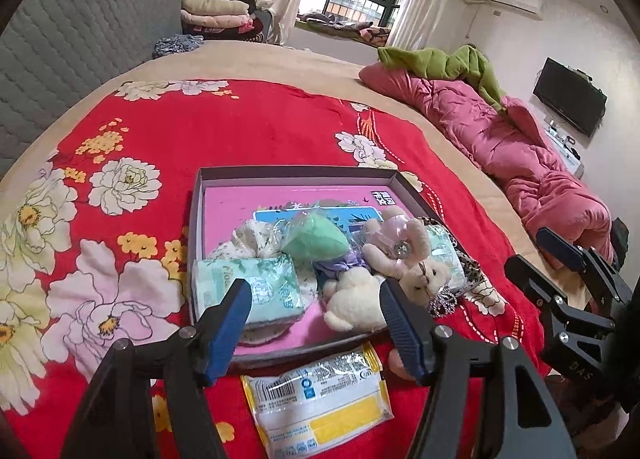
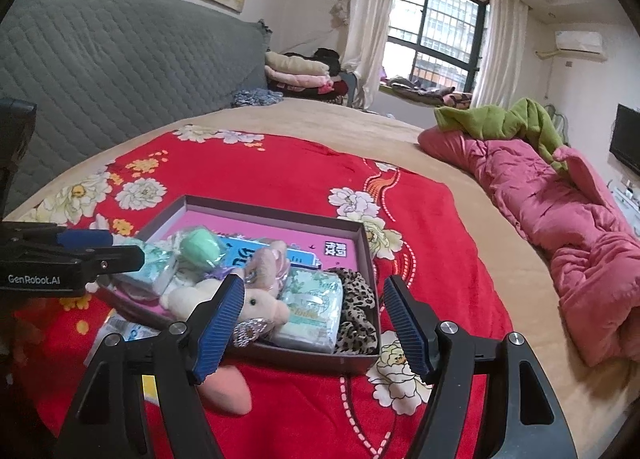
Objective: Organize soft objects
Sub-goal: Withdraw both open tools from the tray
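A shallow box (image 1: 296, 173) with a pink floor lies on the red floral blanket. In it are a tissue pack (image 1: 256, 279), a green sponge (image 1: 316, 243), a cream plush rabbit (image 1: 360, 299), a pink plush (image 1: 396, 235), a second tissue pack (image 2: 316, 307) and a leopard-print scrunchie (image 2: 356, 311). My left gripper (image 1: 314, 291) hovers open over the box's near edge, holding nothing. My right gripper (image 2: 314, 285) is open too, above the near right corner. A yellow-and-white packet (image 1: 320, 399) and a peach soft piece (image 2: 228, 387) lie on the blanket in front of the box.
The red blanket (image 1: 240, 131) covers a beige bed. A rumpled pink quilt (image 2: 560, 219) with a green cloth (image 2: 500, 119) runs along the right side. A grey quilted headboard (image 2: 120, 59) stands at the left. Folded bedding (image 2: 296, 71) is stacked by the window.
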